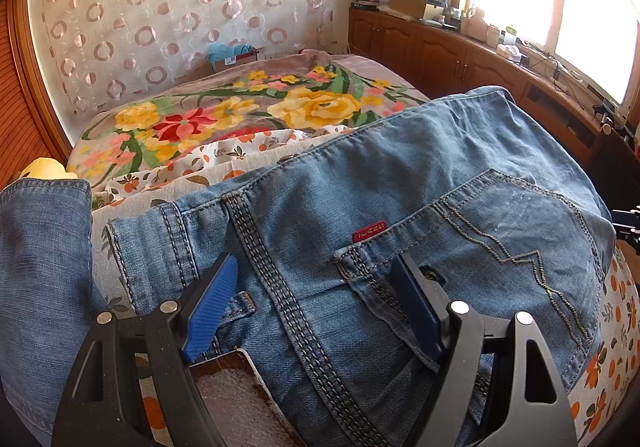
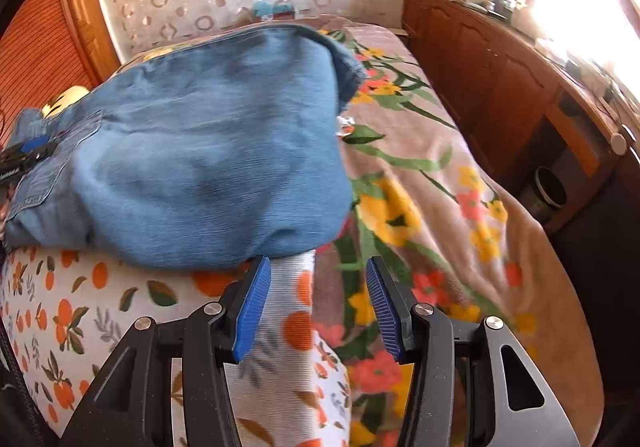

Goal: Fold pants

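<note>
Red tag (image 1: pixel 369 229) on jeans (image 1: pixel 360 207)

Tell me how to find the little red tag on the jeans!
Look at the bed with the flowery blanket; the blue jeans lie across its near end. On them, find the back pocket with zigzag stitching. The red tag sits at that pocket's top edge, the only red spot on the blue denim.
</note>
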Motion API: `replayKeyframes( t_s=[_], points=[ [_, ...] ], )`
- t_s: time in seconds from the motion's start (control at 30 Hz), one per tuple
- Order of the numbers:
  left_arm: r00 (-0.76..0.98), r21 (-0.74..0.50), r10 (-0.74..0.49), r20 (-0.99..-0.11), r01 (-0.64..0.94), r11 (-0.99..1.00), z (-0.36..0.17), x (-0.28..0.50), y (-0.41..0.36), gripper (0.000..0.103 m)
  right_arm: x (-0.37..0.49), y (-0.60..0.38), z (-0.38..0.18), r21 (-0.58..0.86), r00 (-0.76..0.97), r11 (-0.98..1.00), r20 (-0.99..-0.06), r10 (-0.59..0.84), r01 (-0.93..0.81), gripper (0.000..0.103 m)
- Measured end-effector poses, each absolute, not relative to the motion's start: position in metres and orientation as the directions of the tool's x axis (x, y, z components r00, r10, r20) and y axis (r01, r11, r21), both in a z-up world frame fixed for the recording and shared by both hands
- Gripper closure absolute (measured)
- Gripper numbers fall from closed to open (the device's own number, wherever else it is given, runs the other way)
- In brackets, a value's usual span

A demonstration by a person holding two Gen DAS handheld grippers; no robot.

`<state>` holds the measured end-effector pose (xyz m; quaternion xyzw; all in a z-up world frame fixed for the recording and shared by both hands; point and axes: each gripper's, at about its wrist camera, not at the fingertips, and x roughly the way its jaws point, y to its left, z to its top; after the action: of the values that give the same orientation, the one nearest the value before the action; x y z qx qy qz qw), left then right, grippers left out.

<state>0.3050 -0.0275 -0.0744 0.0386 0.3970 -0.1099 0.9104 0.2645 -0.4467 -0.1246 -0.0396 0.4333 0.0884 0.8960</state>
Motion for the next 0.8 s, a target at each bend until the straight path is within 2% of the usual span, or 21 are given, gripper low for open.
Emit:
replayKeyframes(
  t_s=[0.43, 0.5, 0.57, 0.6, 0.67, 0.8],
  points=[
    [0.658, -0.022, -0.173, -0.732, 0.231, 0.973, -0.075, 0.305, -0.027, 0.023, 0.288, -0.469, -0.132, 0.073, 0.685, 0.996, -0.723, 0.089, -0.052, 0.052],
    [0.659, -0.022, -0.173, -0.732, 0.231, 0.973, -0.074, 0.305, -0.027, 0.023, 0.290, -0.470, -0.133, 0.077, 0.690, 0.995, -0.718, 0.094, -0.056, 0.062],
    [0.659, -0.023, -0.174, -0.732, 0.231, 0.973, -0.074, 0.305, -0.027, 0.023, 0.291, -0.468, -0.134, 0.079, 0.692, 0.995, -0.715, 0.101, -0.064, 0.087],
    [0.658, -0.023, -0.174, -0.732, 0.231, 0.973, -0.074, 0.306, -0.027, 0.023, 0.291, -0.465, -0.134, 0.070, 0.696, 0.995, -0.712, 0.095, -0.065, 0.094],
    [0.659, -0.025, -0.175, -0.732, 0.231, 0.973, -0.074, 0.306, -0.027, 0.023, 0.290, -0.462, -0.134, 0.061, 0.707, 0.996, -0.702, 0.086, -0.060, 0.098],
    [0.669, -0.022, -0.171, -0.723, 0.225, 0.974, -0.075, 0.301, -0.029, 0.023, 0.284, -0.462, -0.122, 0.077, 0.734, 0.995, -0.672, 0.094, -0.057, 0.099]
  ],
)
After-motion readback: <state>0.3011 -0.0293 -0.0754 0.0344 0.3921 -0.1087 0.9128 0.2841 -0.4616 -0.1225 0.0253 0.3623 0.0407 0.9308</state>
